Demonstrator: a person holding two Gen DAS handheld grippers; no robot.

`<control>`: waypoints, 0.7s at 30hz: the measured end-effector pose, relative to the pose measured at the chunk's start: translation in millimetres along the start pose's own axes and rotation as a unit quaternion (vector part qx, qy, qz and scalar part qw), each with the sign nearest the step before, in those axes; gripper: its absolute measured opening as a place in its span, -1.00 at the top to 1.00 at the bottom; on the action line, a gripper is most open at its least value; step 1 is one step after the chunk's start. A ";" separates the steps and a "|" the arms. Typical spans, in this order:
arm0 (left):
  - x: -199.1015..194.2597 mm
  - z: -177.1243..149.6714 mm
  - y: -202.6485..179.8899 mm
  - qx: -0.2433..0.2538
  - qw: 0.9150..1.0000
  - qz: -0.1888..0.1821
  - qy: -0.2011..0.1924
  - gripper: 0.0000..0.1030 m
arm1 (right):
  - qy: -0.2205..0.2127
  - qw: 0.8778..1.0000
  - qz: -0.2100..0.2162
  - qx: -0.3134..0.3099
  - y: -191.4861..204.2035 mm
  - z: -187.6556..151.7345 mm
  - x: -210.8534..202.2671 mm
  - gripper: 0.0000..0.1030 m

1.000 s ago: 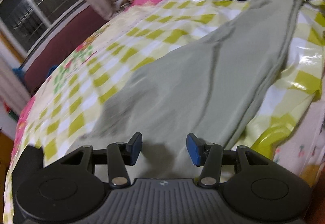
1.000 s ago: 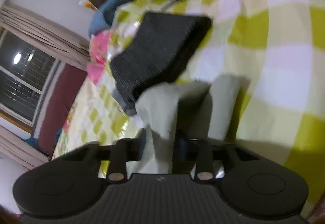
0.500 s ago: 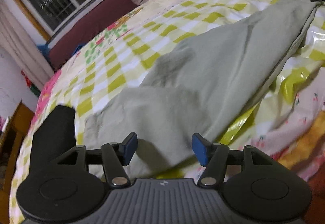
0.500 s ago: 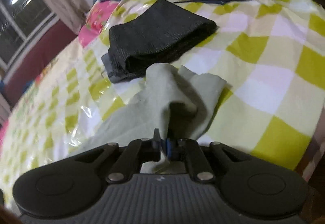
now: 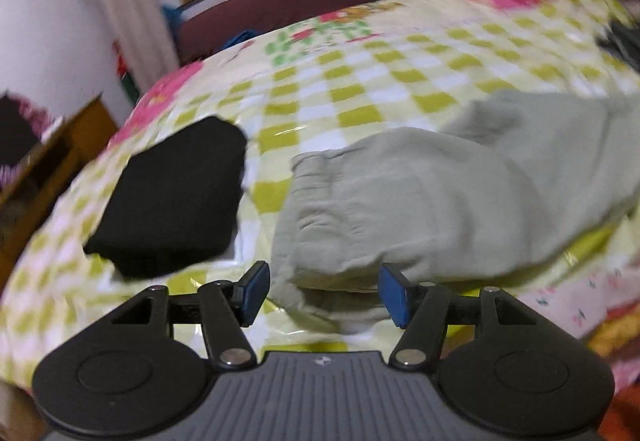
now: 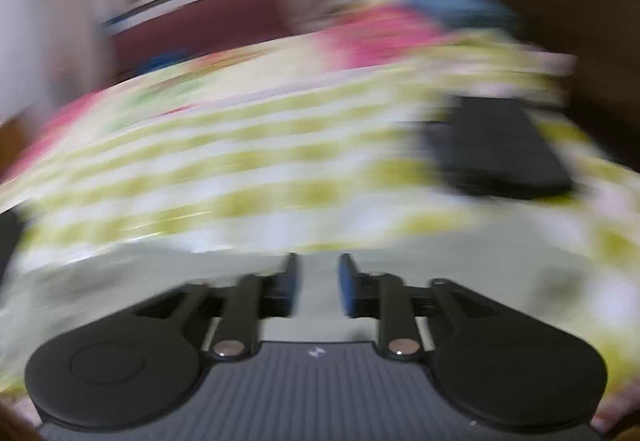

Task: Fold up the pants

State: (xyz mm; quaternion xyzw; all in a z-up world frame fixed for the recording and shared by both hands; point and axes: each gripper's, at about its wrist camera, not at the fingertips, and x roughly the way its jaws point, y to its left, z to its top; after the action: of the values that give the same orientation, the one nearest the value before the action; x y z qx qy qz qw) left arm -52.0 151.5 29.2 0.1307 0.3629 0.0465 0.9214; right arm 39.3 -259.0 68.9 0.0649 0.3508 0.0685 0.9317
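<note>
My left tool gapes empty before grey pants waistband; right tool opening, nothing between.

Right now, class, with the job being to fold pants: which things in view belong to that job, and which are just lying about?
Belongs to the job:
- grey-green pants
- left gripper, open
- right gripper, jaws opening, nothing pinched

Just lying about:
- black folded garment
- dark folded cloth
- checked bed cover

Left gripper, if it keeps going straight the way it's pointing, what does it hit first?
Most likely the grey-green pants: their crumpled near end lies just ahead of the open left gripper. Blur makes depth uncertain.
</note>
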 end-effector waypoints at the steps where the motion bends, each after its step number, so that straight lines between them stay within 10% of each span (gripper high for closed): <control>1: 2.3 -1.2 2.7 -0.012 1.000 -0.005 -0.001 -0.43 | 0.008 0.999 0.043 -0.022 24.6 5.5 12.5 0.24; 4: 10.3 -4.5 3.4 -0.040 0.999 -0.023 -0.003 -0.43 | 0.037 0.977 0.167 -0.130 123.4 12.2 49.4 0.26; 7: 13.8 -7.8 1.5 -0.056 0.998 -0.043 0.002 -0.46 | 0.068 0.928 0.258 -0.261 209.1 -6.9 60.5 0.26; 13: 28.5 -17.0 29.5 -0.098 0.991 -0.081 0.031 -0.52 | 0.083 0.839 0.313 -0.437 267.6 -82.0 49.3 0.18; 18: 29.9 -11.5 40.8 -0.110 0.986 -0.123 0.023 -0.52 | 0.036 0.826 0.257 -0.500 277.3 -116.8 54.9 0.17; 21: 33.1 -7.3 36.1 -0.102 0.987 -0.125 0.017 -0.51 | 0.015 0.839 0.220 -0.498 279.3 -120.7 67.4 0.35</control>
State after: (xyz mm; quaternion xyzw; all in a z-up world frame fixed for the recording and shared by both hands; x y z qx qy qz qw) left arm -32.4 193.7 12.2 -0.0116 0.3859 -0.0304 0.9220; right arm -13.4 35.8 -17.4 -0.3338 0.2596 0.4377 0.7935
